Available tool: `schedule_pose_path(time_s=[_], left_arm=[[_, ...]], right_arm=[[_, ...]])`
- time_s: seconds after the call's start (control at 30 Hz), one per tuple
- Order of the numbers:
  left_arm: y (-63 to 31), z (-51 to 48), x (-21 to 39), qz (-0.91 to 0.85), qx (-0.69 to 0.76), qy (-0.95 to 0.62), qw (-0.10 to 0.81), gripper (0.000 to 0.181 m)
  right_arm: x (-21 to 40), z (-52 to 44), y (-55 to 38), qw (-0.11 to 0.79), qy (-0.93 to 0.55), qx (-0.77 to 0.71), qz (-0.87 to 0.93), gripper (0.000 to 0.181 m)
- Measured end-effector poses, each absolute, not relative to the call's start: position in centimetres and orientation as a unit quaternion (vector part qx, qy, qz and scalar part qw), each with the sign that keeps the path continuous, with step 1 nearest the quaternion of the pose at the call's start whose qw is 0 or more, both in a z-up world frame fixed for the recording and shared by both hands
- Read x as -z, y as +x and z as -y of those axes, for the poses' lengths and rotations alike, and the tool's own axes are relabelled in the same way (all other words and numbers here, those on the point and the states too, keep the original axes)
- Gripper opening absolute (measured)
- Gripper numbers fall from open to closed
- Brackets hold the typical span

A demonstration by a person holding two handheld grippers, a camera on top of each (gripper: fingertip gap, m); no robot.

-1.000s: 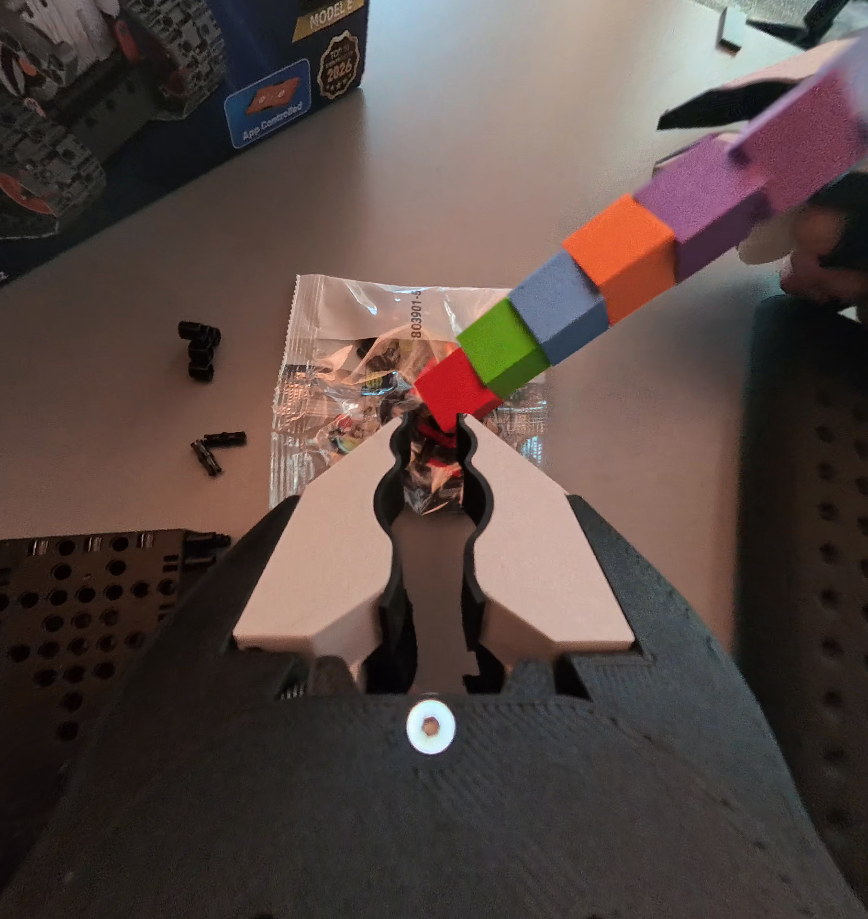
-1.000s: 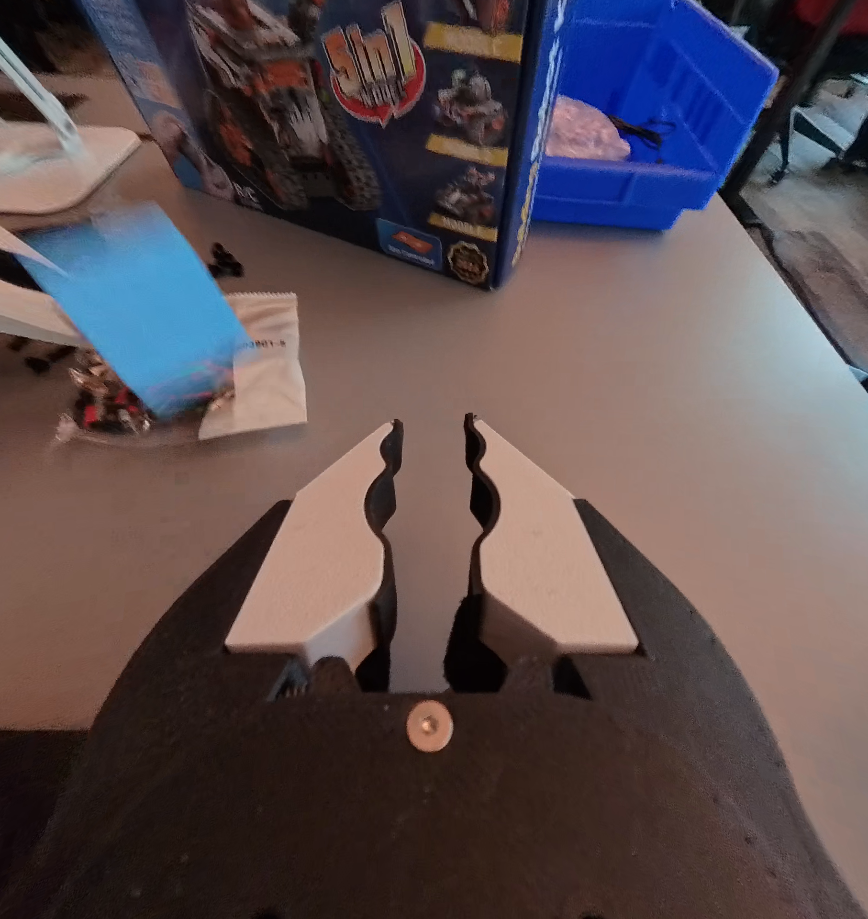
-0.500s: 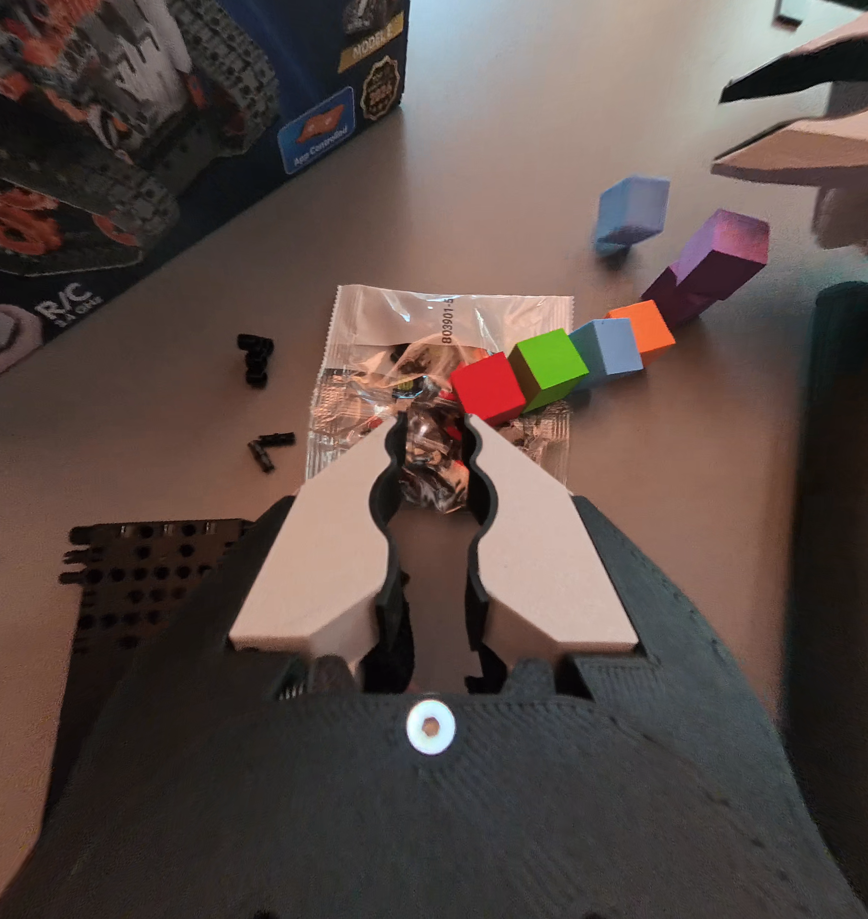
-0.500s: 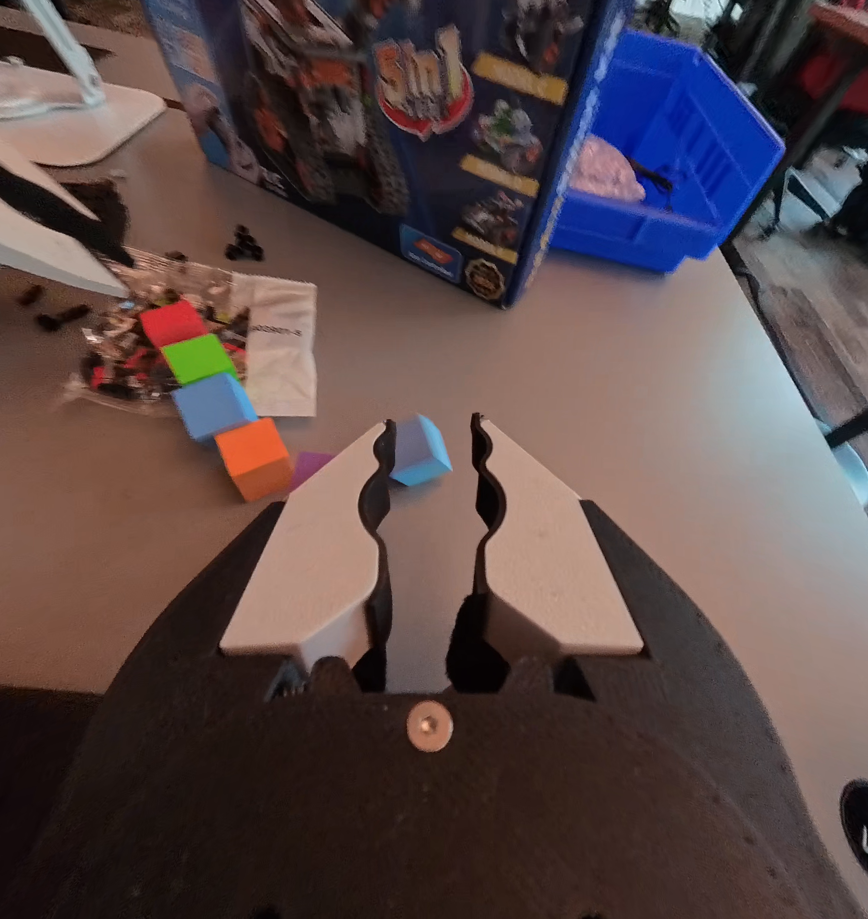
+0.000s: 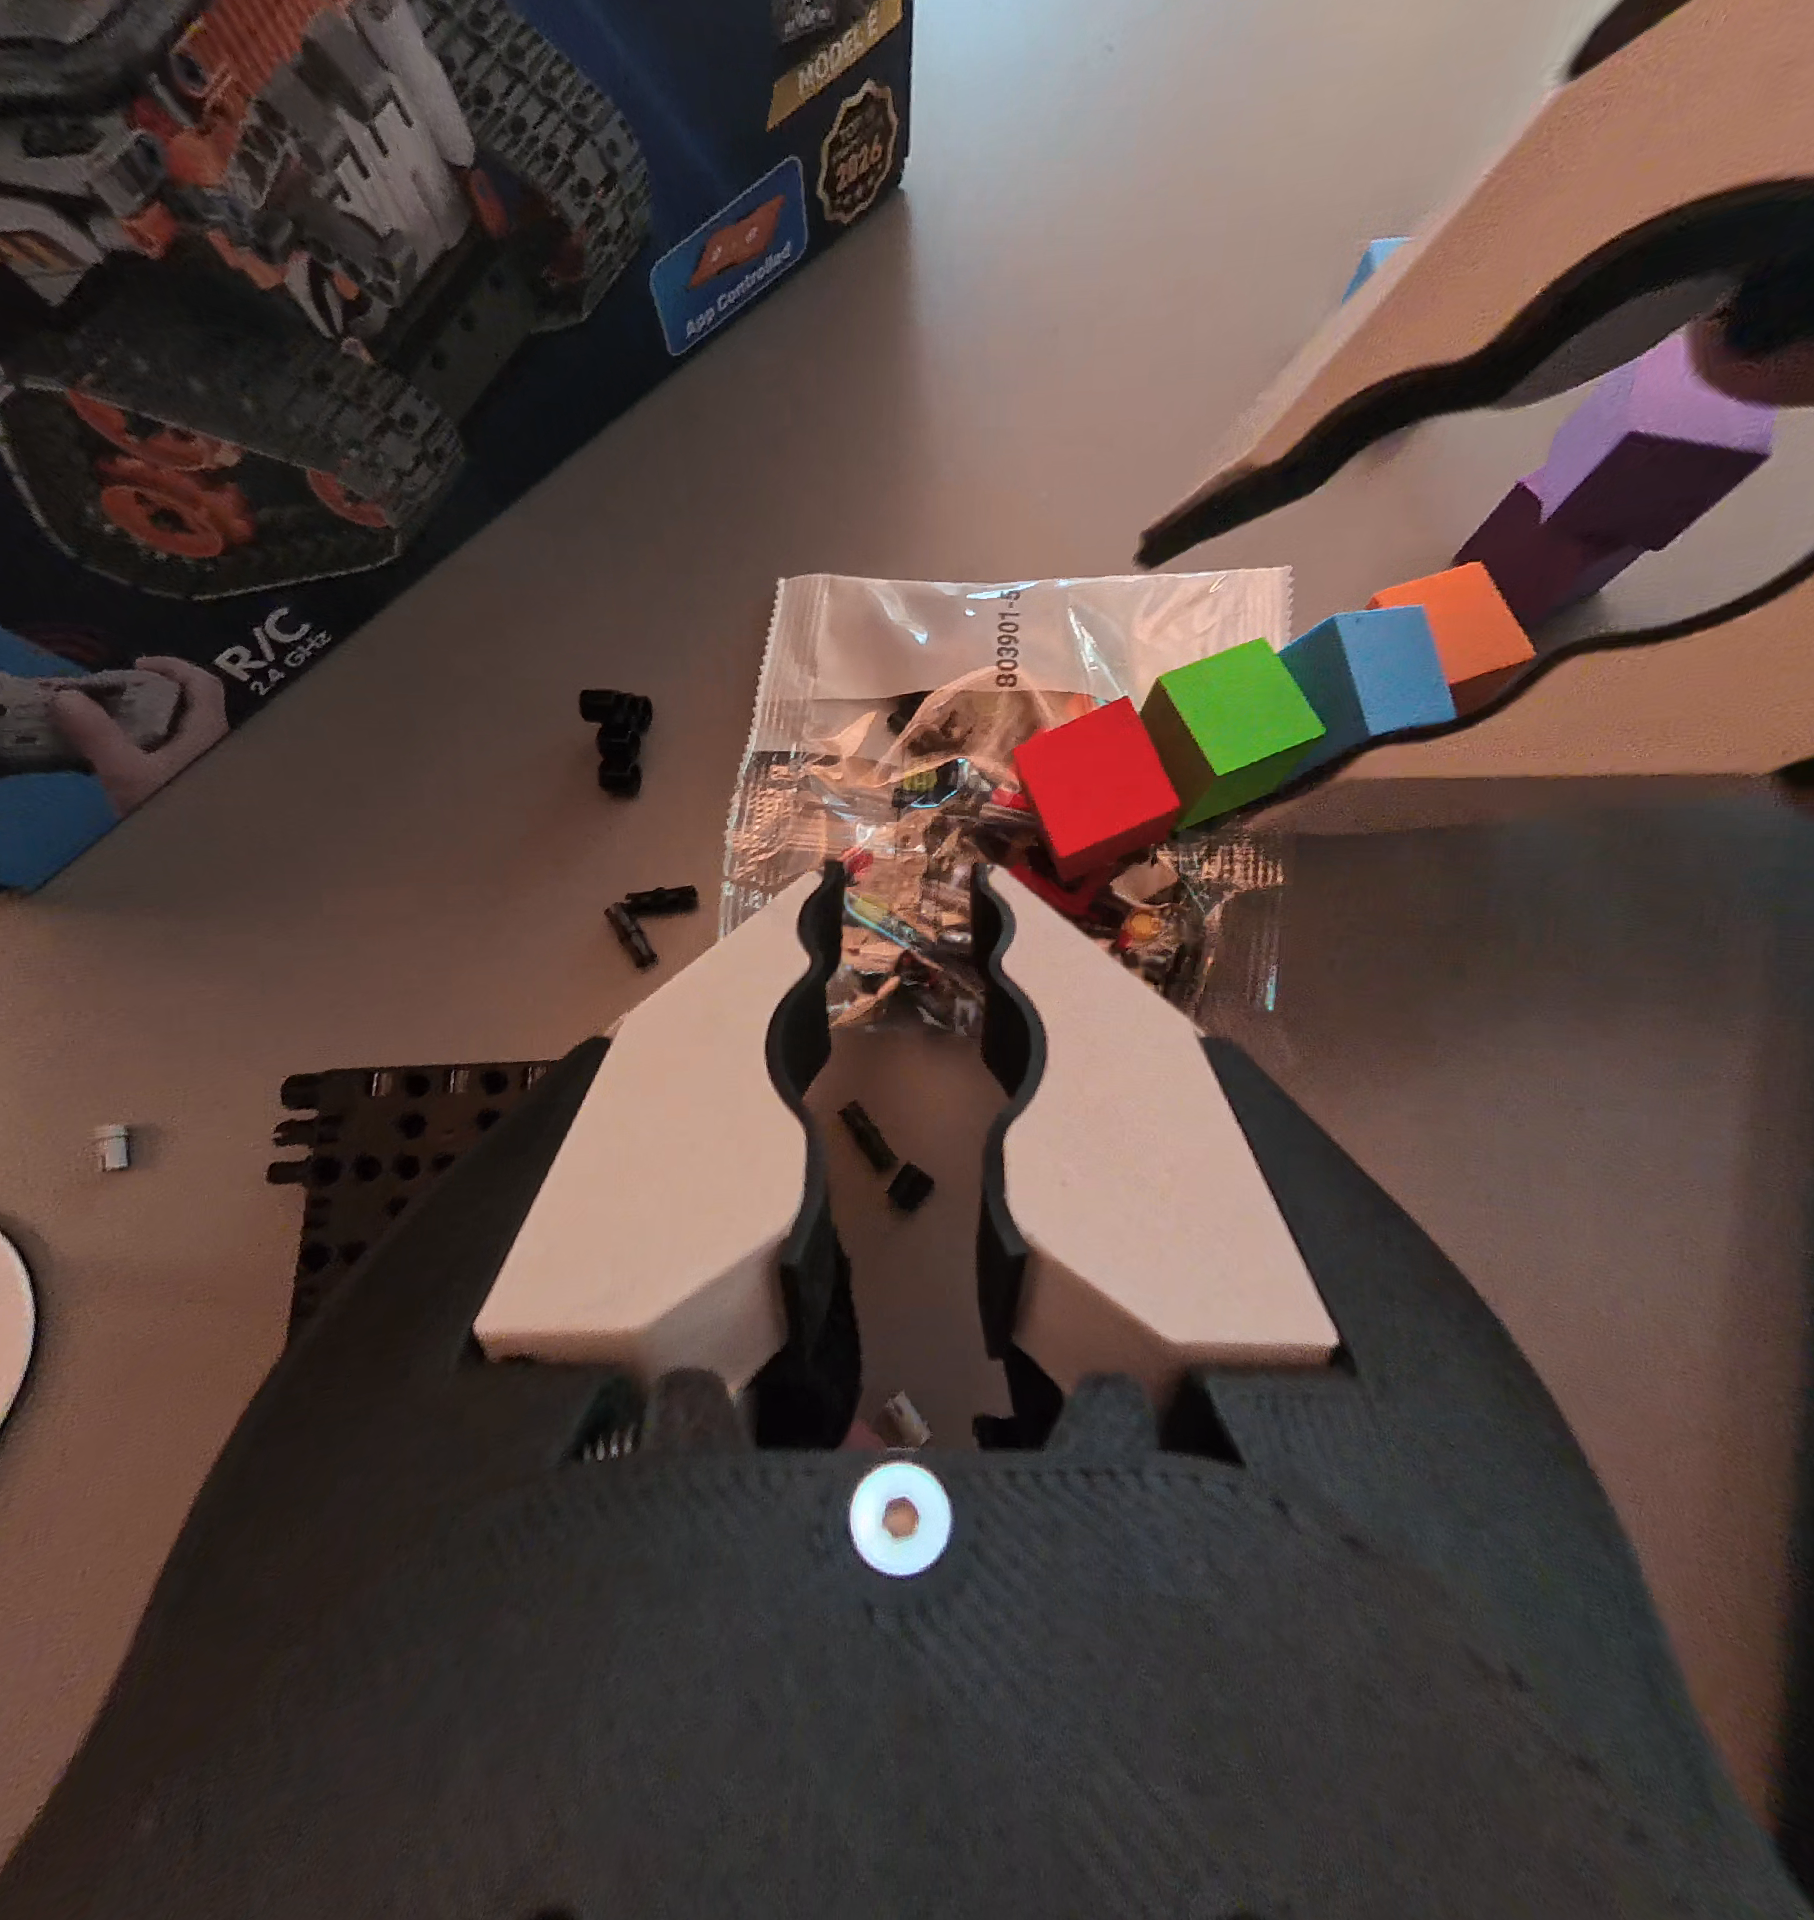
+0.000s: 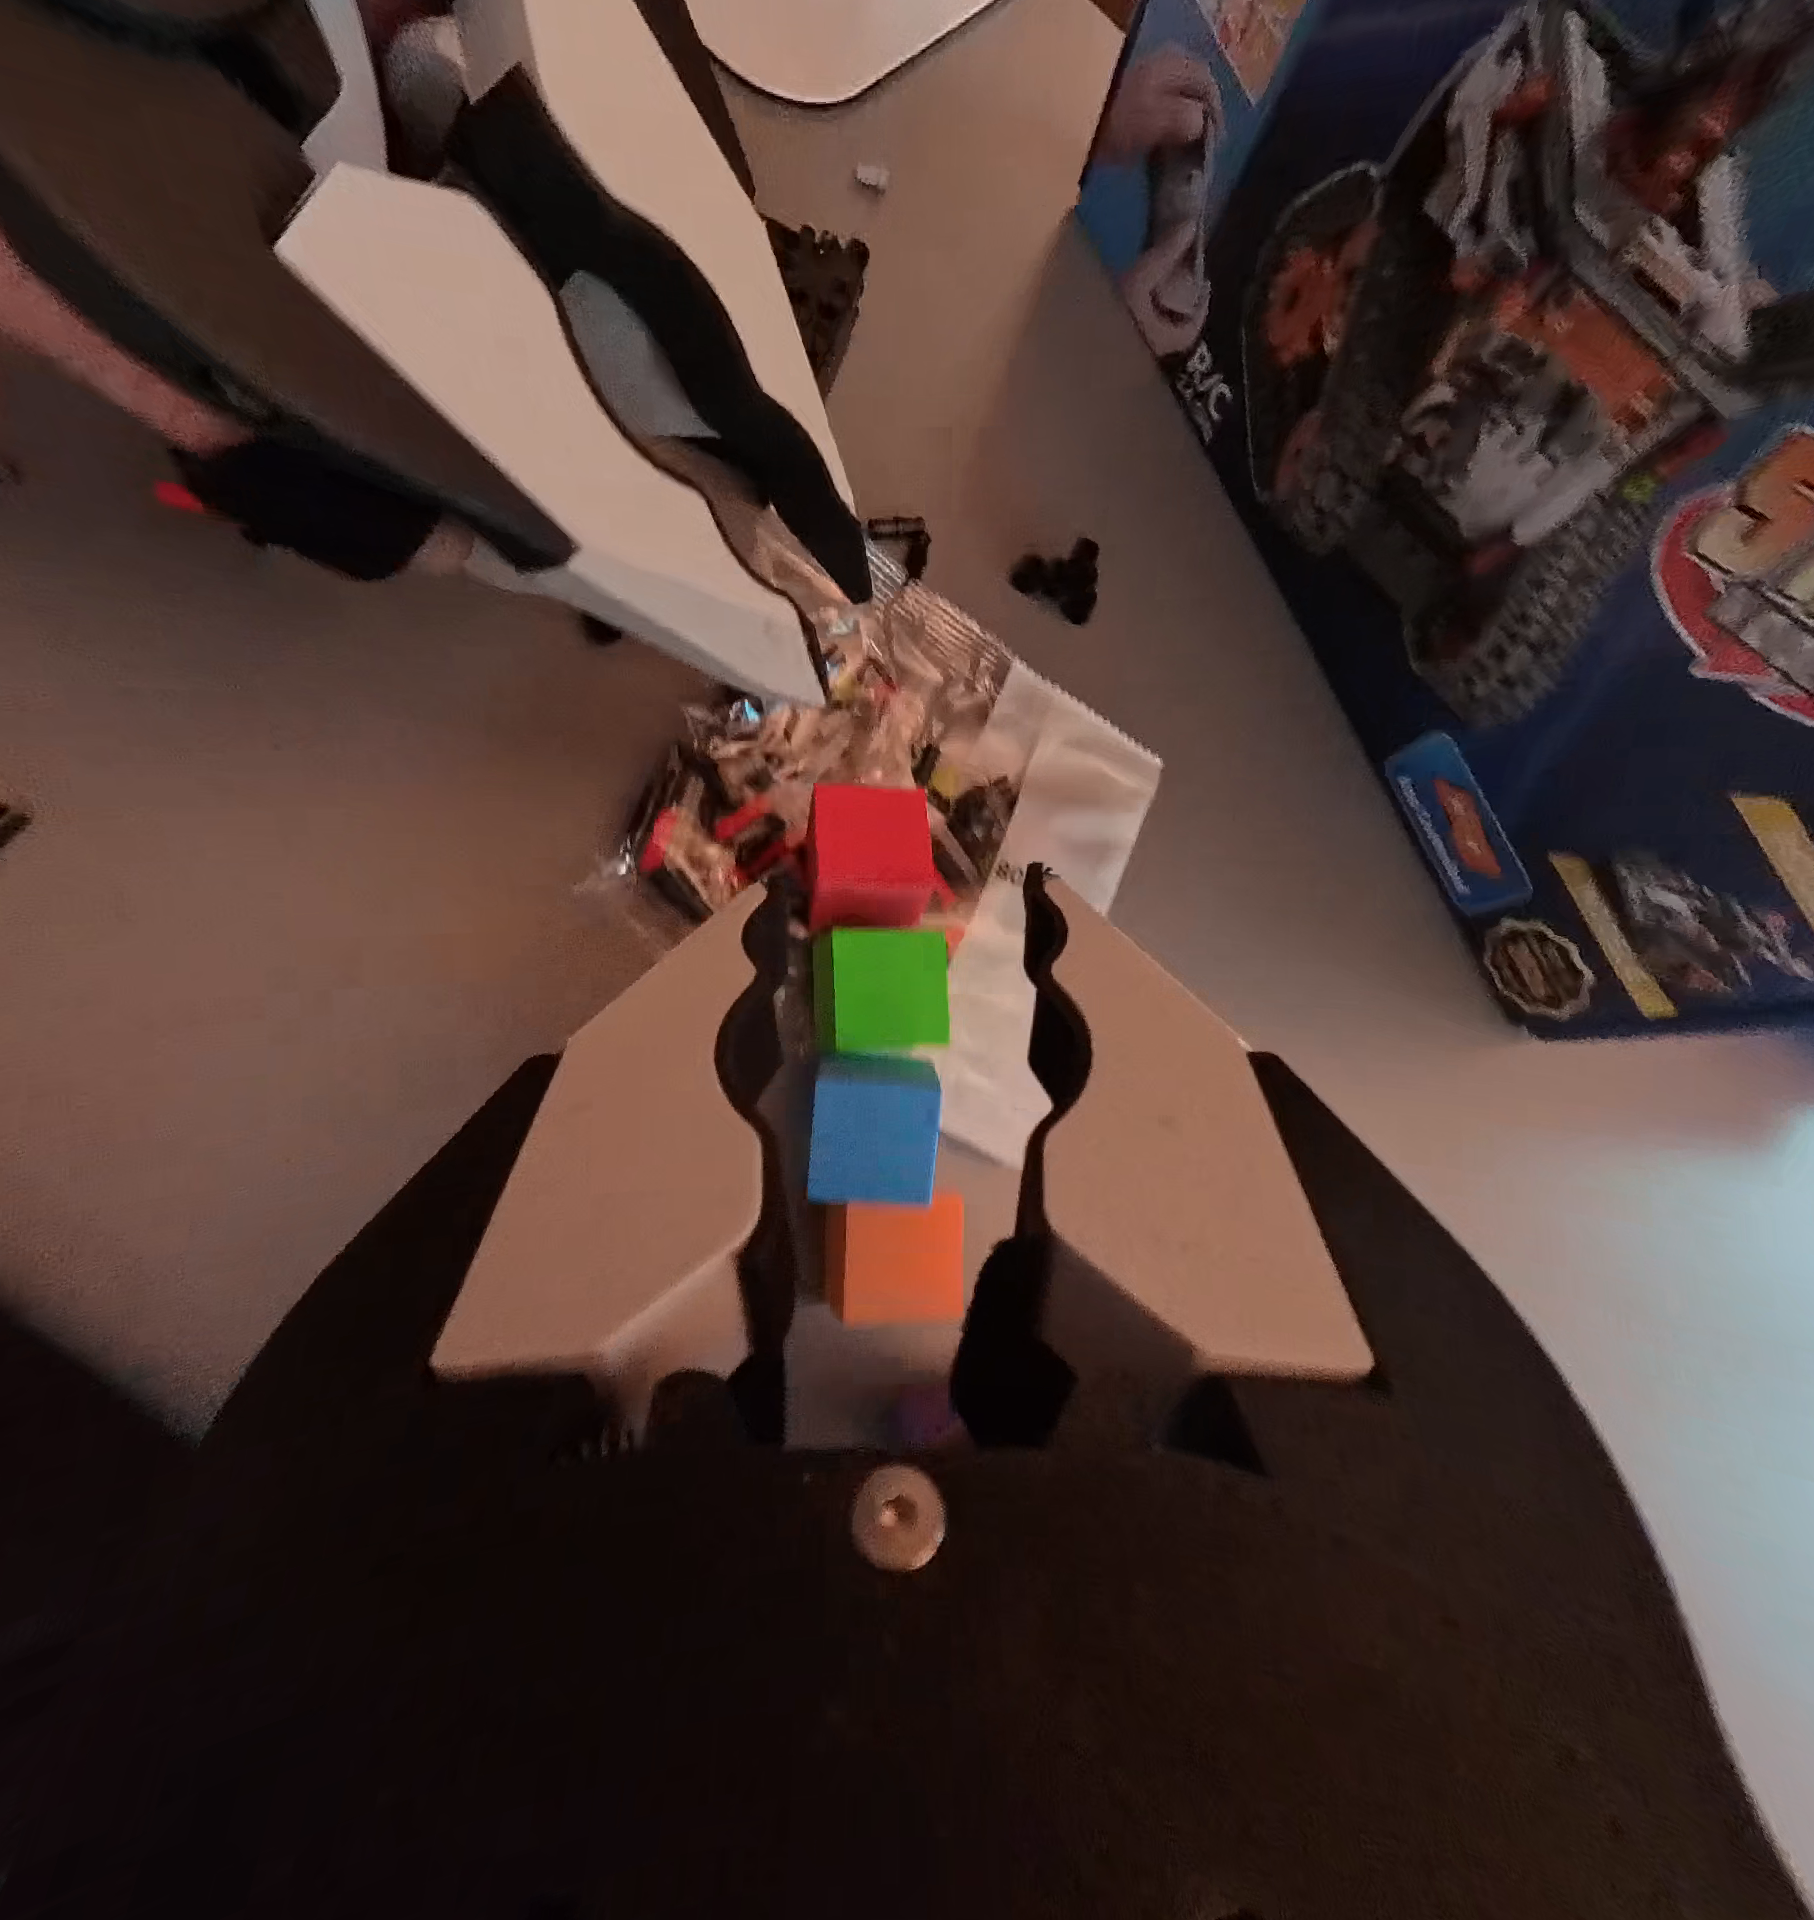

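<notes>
A row of coloured cubes (image 6: pixel 879 1060) is lying across the clear parts bag (image 5: pixel 996 790), red end on it, between the right gripper (image 6: pixel 903 883)'s parted, empty fingers. The left gripper (image 5: pixel 903 883), fingers also apart and empty, is hovering just beside the bag, near the toy box (image 5: pixel 342 343).

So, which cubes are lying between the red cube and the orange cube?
The green cube and then the blue cube, in one row from red cube to orange cube; both wrist views show it.

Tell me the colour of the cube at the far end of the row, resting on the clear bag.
Red; the right wrist view shows it best.
</notes>
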State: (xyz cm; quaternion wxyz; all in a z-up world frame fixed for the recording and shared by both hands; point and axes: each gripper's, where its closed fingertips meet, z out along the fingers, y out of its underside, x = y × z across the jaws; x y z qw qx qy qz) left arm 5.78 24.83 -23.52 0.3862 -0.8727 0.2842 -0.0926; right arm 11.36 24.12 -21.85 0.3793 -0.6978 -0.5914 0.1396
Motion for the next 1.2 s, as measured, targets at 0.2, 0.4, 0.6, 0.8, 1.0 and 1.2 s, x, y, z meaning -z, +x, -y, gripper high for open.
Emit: schedule_pose_path(time_s=[0.2,0.4,0.6,0.8,1.0,1.2], left_arm=[[5.0,-24.9,24.1,-0.279,0.085,-0.880,0.375,0.023],[4.8,-25.0,24.6,-0.277,0.085,-0.884,0.367,0.023],[4.8,-24.9,24.5,-0.277,0.086,-0.884,0.366,0.023],[4.7,-24.9,24.3,-0.274,0.090,-0.883,0.371,0.023],[4.9,-25.0,24.2,-0.275,0.092,-0.882,0.371,0.023],[4.7,-24.9,23.9,-0.272,0.092,-0.881,0.375,0.023]], right_arm=[[24.4,-24.8,9.1,0.308,-0.702,-0.118,0.631,0.024],[23.4,-25.3,8.7,0.315,-0.698,-0.111,0.633,0.024],[24.5,-25.7,8.2,0.288,-0.718,-0.106,0.625,0.031],[23.4,-25.7,9.7,0.292,-0.718,-0.096,0.624,0.046],[24.9,-24.0,12.6,0.235,-0.713,-0.078,0.656,0.041],[24.2,-24.3,12.5,0.251,-0.713,-0.091,0.648,0.028]])
